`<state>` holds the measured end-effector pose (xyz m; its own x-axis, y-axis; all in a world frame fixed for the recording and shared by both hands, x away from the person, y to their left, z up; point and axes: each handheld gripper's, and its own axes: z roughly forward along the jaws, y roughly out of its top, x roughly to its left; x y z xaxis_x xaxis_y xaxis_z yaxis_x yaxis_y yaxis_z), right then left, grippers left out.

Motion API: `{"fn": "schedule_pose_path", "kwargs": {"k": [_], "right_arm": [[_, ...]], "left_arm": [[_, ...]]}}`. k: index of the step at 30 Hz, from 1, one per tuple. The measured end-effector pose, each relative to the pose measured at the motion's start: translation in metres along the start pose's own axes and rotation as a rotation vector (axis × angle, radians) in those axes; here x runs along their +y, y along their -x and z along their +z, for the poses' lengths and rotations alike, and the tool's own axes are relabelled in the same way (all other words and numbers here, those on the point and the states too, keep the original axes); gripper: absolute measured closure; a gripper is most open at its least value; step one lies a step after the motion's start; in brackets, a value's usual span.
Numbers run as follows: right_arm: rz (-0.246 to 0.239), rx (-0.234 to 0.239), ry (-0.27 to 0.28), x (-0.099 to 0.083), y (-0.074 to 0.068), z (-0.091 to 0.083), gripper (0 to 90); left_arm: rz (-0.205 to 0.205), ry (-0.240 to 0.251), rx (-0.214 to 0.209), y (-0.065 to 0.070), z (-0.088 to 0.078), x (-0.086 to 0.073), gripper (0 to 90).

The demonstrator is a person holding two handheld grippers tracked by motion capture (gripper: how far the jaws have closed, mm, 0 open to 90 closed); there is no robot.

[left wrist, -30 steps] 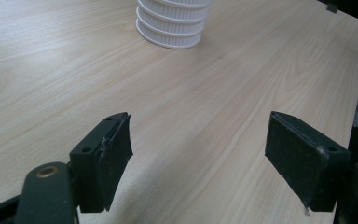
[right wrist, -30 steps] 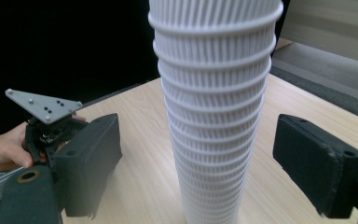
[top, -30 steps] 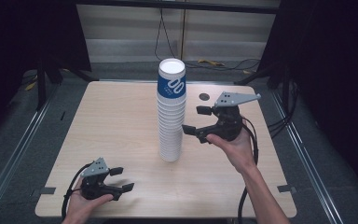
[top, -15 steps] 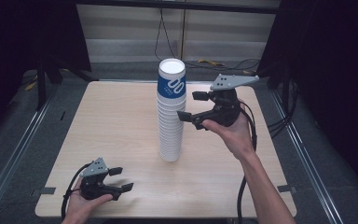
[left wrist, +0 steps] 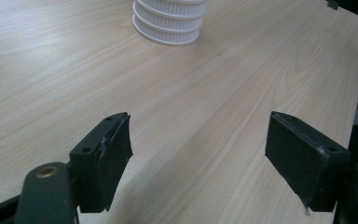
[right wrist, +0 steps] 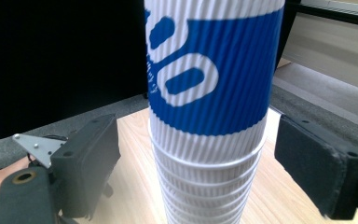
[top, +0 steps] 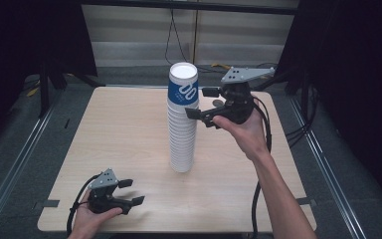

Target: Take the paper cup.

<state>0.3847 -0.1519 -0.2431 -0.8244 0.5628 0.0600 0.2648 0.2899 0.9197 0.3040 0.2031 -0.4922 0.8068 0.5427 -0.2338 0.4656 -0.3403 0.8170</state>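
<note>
Cup stack (top: 182,119): top cup blue band, white lettering unreadable; right claw (top: 202,103) wide around it; left claw (top: 131,192) wide.

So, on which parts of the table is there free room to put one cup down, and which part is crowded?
The table is bare left of the cup stack, from the far edge down toward the left gripper. The front strip between that gripper and the person's right forearm is free too. It is crowded right of the stack's top, where the open right gripper brackets the blue-printed top cup.
</note>
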Motion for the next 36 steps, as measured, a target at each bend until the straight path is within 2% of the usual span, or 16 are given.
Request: {"fn": "schedule_pose_path", "kwargs": {"k": [5,7,12,18,21,27,32,34,36], "right_arm": [[-0.01,0.006,0.001,0.01,-0.001,0.002,13.8],[-0.001,-0.01,-0.005,0.013,-0.001,0.003,13.6],[0.012,0.004,0.013,0.02,0.002,0.005,13.7],[0.005,0.004,0.016,0.028,0.003,0.01,13.5],[0.021,0.028,0.039,0.03,0.004,0.014,13.6],[0.009,0.018,0.042,0.038,0.003,0.021,13.7],[0.017,0.006,0.042,0.041,0.007,0.026,14.5],[0.027,0.019,0.052,0.04,0.008,0.027,15.9],[0.015,0.016,0.045,0.039,0.007,0.029,18.7]], "left_arm": [[-0.006,0.005,0.007,-0.003,-0.002,-0.001,22.1],[-0.005,0.0,0.008,-0.003,-0.002,-0.001,22.1],[-0.005,-0.002,0.011,-0.004,-0.002,-0.002,22.1],[-0.007,-0.003,0.009,-0.004,-0.002,-0.002,22.1],[-0.004,-0.004,0.01,-0.004,-0.002,-0.002,22.1],[-0.001,-0.004,0.005,-0.004,-0.002,-0.002,22.0],[-0.001,-0.004,0.007,-0.004,-0.002,-0.002,22.1],[-0.001,-0.003,0.007,-0.004,-0.003,-0.002,22.0],[-0.003,-0.004,0.008,-0.004,-0.002,-0.002,22.1]]}}
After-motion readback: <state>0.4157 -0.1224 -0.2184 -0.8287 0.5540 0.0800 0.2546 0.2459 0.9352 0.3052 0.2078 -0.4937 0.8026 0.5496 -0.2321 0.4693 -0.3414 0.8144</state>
